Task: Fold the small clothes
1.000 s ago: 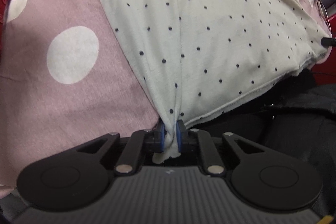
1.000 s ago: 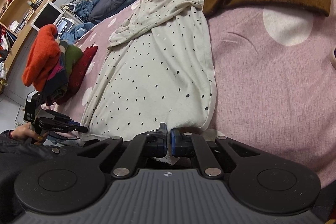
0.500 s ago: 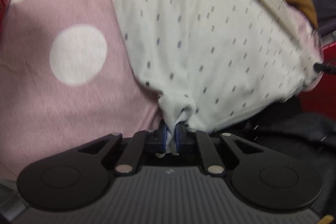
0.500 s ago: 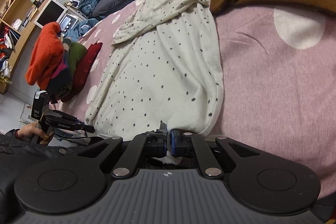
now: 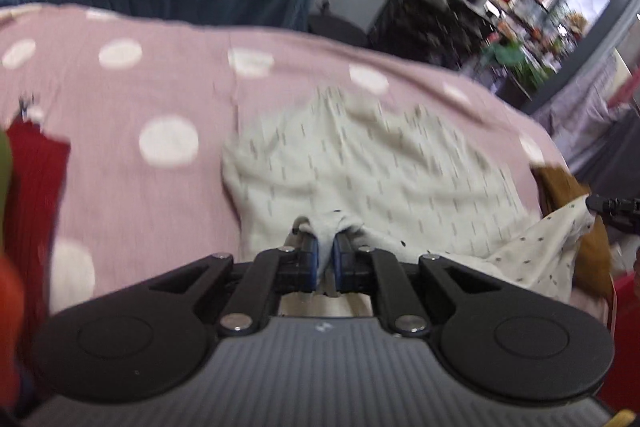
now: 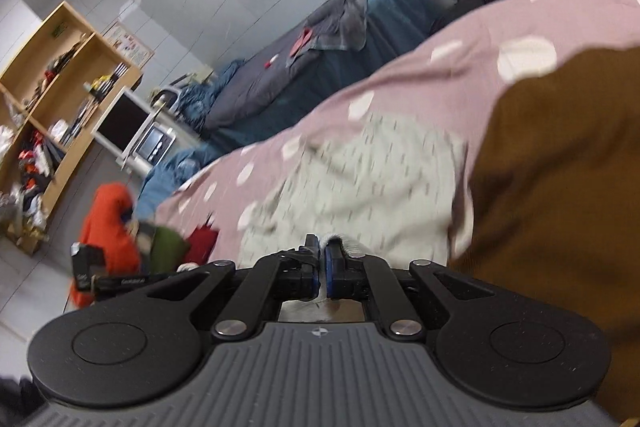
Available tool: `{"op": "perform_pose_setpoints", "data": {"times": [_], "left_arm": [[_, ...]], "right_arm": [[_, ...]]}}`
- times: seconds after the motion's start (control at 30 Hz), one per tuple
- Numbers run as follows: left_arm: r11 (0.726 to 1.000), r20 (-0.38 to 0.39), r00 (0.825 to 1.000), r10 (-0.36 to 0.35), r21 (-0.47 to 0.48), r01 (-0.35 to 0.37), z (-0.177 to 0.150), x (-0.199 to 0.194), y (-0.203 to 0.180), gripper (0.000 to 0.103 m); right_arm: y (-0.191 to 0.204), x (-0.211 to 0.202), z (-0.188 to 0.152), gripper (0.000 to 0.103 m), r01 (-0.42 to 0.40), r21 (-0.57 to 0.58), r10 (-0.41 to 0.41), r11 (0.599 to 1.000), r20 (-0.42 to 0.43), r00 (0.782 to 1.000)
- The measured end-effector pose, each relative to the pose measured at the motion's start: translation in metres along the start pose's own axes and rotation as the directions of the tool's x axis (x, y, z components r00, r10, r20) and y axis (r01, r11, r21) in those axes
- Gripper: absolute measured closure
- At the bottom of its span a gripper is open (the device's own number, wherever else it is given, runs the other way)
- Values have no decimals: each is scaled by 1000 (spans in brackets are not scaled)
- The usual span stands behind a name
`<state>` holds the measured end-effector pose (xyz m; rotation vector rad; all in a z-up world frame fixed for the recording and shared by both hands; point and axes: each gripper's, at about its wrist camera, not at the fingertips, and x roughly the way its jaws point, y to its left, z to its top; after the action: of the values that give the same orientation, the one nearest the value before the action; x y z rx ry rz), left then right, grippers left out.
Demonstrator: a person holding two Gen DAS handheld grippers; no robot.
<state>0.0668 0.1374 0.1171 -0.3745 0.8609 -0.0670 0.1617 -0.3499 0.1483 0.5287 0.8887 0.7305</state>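
A cream shirt with small dark dots [image 5: 360, 171] lies on the pink bedspread with white dots [image 5: 120, 99]. My left gripper [image 5: 325, 259] is shut on its hem, a bunch of cloth sticking up between the blue pads. The hem edge stretches off to the right toward the other gripper's tip [image 5: 612, 207]. In the right wrist view the same shirt [image 6: 360, 179] lies ahead, blurred, and my right gripper [image 6: 322, 261] is shut on a ribbed bit of its hem. The left gripper's body [image 6: 104, 277] shows at the lower left.
A brown garment [image 6: 560, 187] lies close on the right of the shirt, also seen as a brown garment edge [image 5: 560, 187]. A red garment [image 5: 36, 187] and an orange and green pile [image 6: 116, 227] sit on the left. Beyond the bed stand a dark blue bed [image 6: 320, 59] and wooden shelves [image 6: 52, 75].
Both grippers have lifted the shirt's hem and carried it forward over the shirt body. The views have swung up from the cloth to the far side of the bed and the room.
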Motion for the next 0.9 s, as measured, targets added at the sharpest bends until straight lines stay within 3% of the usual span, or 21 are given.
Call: {"op": "perform_pose_setpoints", "data": {"times": [0.17,0.33,0.37,0.43,0.47,0.5,0.53,0.57,0.6,0.63,0.73,0.8,0.9], "left_arm": [[992,59,991,119,-38,-117,54,47,3,96],[979,7,983,183,-93,-181,85,103,21,94],[974,0,980,199,-109,-198,86,112,25,88],[957,7,963,271,-114,-269,87,124,30,56],[944,13,949,314,-107,-311,87,128,33,26],[931,19,935,353,-103,-350,87,129,35,3],[917,24,920,390,-104,-386,86,129,37,0],[906,26,910,415,-104,-410,84,127,37,0],[907,29,910,413,-97,-409,82,123,36,0],[919,45,920,389,-81,-385,77,118,31,0],[955,119,950,288,34,-294,54,100,1,0],[954,154,959,238,149,-260,32,94,-28,0],[925,144,960,240,267,-271,3,104,-62,0]], "right_arm": [[-18,53,54,97,93,30,-95,995,53,994],[-39,89,75,97,171,117,-181,978,78,980],[-42,96,75,96,187,119,-196,975,67,978],[-47,105,76,87,229,118,-238,966,67,969],[-49,104,74,74,264,127,-276,956,95,956],[-51,99,73,61,297,135,-314,945,133,940],[-53,94,73,52,323,142,-345,936,170,923],[-53,88,72,31,349,143,-373,926,208,904],[-51,82,71,28,366,134,-388,921,238,890],[-48,79,69,28,368,113,-385,923,252,888],[-27,79,57,34,337,-19,-324,941,225,919],[-6,89,41,41,323,-164,-290,932,194,937],[28,114,2,43,342,-407,-304,847,158,940]]}}
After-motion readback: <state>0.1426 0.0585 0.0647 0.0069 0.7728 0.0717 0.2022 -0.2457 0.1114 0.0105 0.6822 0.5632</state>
